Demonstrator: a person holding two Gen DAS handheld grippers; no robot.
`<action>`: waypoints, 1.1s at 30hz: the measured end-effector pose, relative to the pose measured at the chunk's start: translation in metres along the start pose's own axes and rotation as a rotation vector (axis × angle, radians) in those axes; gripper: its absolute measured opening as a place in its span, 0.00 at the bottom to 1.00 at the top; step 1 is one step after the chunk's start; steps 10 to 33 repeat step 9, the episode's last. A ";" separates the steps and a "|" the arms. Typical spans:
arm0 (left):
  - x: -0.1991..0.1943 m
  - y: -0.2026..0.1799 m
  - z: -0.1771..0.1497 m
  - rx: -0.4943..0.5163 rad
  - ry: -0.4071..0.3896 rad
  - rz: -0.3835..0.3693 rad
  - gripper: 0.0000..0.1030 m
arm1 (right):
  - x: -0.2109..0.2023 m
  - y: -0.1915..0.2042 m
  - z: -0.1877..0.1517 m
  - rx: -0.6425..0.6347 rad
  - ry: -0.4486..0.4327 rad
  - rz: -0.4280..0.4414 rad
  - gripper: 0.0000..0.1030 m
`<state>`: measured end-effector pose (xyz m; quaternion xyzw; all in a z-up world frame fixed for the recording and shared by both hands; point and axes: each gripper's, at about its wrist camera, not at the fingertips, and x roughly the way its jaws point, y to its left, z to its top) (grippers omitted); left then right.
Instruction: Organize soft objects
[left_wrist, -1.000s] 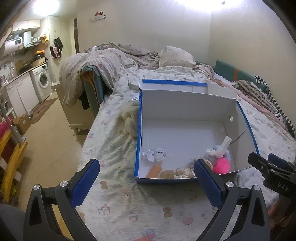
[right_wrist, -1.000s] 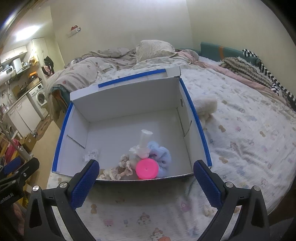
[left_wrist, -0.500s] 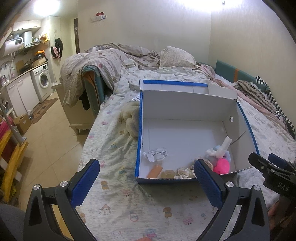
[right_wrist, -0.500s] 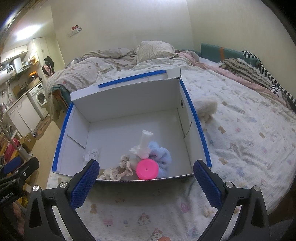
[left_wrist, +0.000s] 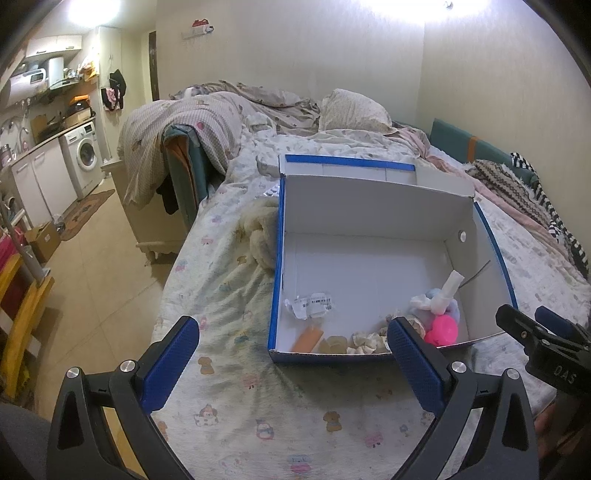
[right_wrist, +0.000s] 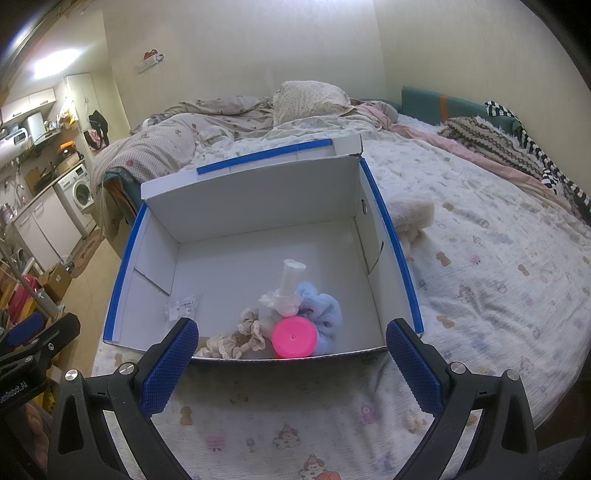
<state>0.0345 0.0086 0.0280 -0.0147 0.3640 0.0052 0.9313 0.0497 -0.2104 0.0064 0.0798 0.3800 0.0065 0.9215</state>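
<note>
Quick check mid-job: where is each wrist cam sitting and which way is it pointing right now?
Left wrist: on the left gripper, off the box's near-left corner, facing up the bed; its open blue fingers show, the right gripper at right edge.
Right wrist: on the right gripper, square to the box's near wall, looking in; open fingers show, left gripper at left edge.
Shared: box, pink lid, scrunchies, pillow.

An open white box (right_wrist: 258, 206) with blue edges sits on the bed. Near its 6 o'clock wall lie beige scrunchies (right_wrist: 240, 336), a blue scrunchie (right_wrist: 325, 314) and a pink cap (right_wrist: 294, 338). A cream plush (right_wrist: 410, 218) lies outside at 3 o'clock.
</note>
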 end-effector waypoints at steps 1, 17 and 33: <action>0.000 0.000 0.000 -0.003 0.001 0.000 0.99 | 0.000 0.000 0.000 0.000 -0.001 0.000 1.00; 0.004 0.002 -0.002 -0.015 0.016 -0.005 0.99 | -0.001 0.000 0.001 0.001 -0.001 0.004 1.00; 0.004 0.002 -0.002 -0.015 0.016 -0.005 0.99 | -0.001 0.000 0.001 0.001 -0.001 0.004 1.00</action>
